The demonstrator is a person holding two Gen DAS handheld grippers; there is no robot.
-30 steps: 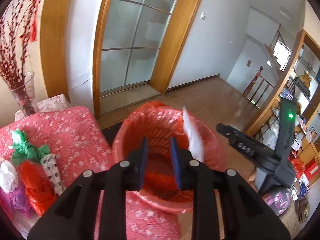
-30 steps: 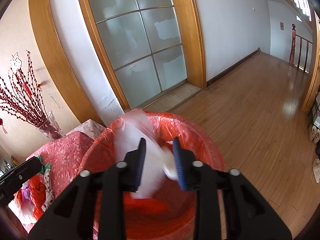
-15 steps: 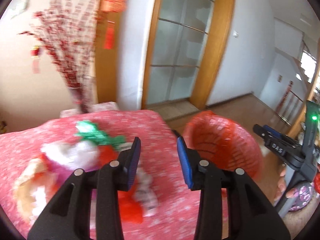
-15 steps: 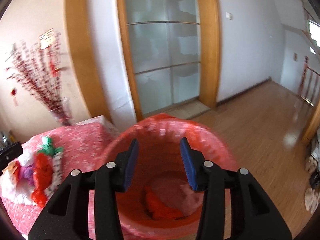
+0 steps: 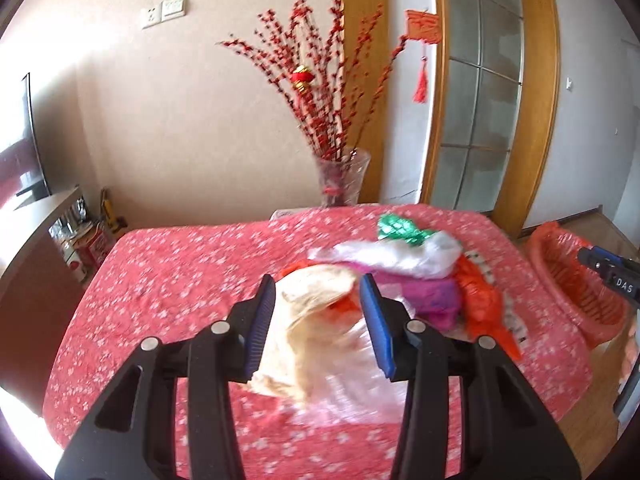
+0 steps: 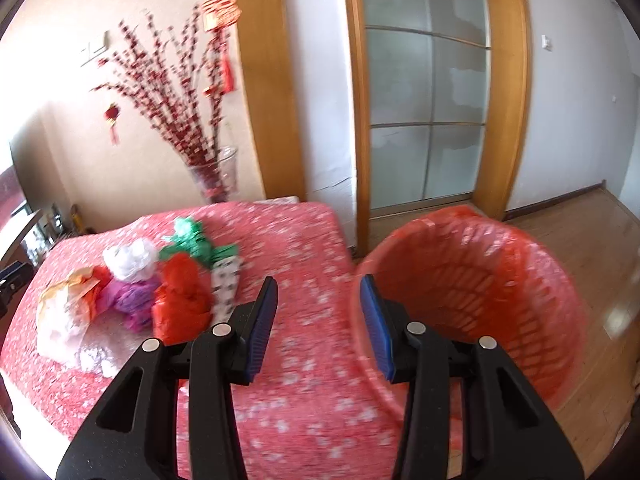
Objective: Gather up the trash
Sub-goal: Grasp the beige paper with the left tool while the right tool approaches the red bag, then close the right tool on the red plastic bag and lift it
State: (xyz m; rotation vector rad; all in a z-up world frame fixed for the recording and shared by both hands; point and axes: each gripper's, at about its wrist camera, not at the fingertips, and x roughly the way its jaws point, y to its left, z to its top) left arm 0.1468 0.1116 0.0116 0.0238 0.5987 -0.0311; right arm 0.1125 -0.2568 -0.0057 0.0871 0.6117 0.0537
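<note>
Beside the red-clothed table (image 6: 304, 240) stands the red basket (image 6: 480, 280), at its right edge. Both grippers have swung from basket toward table since a second ago. Left gripper (image 5: 318, 320), jaws wide, now frames the beige bag (image 5: 308, 320) in the trash pile (image 6: 132, 292); right gripper (image 6: 318, 320), wide and empty, has released its clear bag.

Glass vase (image 5: 341, 178) of red branches (image 5: 320, 80) stands at the tabletop's (image 5: 180, 272) far edge; glass door (image 6: 428, 120) behind, wood floor (image 6: 592, 248) right.

Table w/ red floral cloth (image 5: 168, 280): heap of crumpled bags (image 6: 132, 292), glass vase (image 5: 340, 180) at back.
</note>
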